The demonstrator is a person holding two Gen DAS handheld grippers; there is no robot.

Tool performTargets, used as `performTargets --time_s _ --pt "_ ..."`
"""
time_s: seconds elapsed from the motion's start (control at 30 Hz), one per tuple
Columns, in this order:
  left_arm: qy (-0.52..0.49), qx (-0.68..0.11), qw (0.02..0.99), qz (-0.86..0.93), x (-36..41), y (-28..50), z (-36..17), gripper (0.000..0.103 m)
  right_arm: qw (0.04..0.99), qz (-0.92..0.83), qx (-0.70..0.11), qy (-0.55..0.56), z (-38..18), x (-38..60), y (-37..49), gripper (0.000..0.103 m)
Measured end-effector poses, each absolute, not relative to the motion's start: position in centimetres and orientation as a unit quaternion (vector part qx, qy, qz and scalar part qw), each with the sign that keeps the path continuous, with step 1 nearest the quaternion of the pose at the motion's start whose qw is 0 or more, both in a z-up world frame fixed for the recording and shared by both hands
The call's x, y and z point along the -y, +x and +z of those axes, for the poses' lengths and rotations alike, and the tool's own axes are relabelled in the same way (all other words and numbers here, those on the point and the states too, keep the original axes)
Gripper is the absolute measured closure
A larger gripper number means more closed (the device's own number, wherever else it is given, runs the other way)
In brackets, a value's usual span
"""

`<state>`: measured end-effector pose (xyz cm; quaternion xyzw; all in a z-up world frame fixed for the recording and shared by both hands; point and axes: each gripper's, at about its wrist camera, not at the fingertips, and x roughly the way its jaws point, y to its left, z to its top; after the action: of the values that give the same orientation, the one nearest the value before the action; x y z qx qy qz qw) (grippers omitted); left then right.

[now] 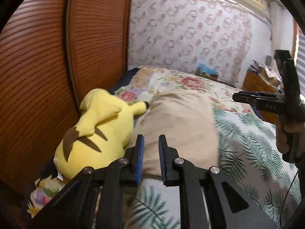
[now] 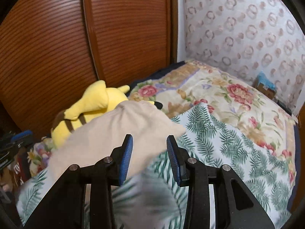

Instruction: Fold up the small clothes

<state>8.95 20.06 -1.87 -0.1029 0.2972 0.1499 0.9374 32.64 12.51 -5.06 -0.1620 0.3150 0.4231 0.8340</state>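
Note:
A beige cloth (image 1: 177,122) lies folded flat on the leaf-print bedspread (image 1: 247,145), next to a yellow plush toy (image 1: 99,126). My left gripper (image 1: 151,139) hovers open and empty over the cloth's near edge. My right gripper (image 1: 236,97) shows at the right of the left wrist view, held in a hand above the bed. In the right wrist view the right gripper (image 2: 149,139) is open and empty above the beige cloth (image 2: 118,135), with the plush toy (image 2: 91,106) behind it.
A brown slatted wardrobe door (image 1: 57,66) stands close on the left. A floral quilt (image 2: 219,97) covers the far part of the bed under a patterned wall (image 2: 247,34). A blue-topped box (image 2: 266,85) sits by the wall. A wooden cabinet (image 1: 257,84) stands far right.

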Motion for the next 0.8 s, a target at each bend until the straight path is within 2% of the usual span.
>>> performTargets --time_s 0.3,0.43,0.6,0.8 --pt "-0.060 -0.273 0.955 0.095 -13.9 8.8 1.5 0.087 0.870 0.385 -0.283 -0.124 -1.8 -4.0 24.8 0.062" --pt "-0.052 -0.266 0.960 0.073 -11.3 8.8 2.3 0.087 0.885 0.358 -0.275 -0.112 -1.3 -0.8 22.4 0.050" --pt "-0.038 -0.259 0.964 0.042 -8.0 8.9 3.1 0.086 0.903 0.328 -0.262 -0.092 -0.9 3.2 19.4 0.040" --pt "-0.028 -0.242 0.970 0.021 -5.0 8.5 4.8 0.081 0.921 0.295 -0.245 -0.066 -0.2 7.2 16.1 0.019"
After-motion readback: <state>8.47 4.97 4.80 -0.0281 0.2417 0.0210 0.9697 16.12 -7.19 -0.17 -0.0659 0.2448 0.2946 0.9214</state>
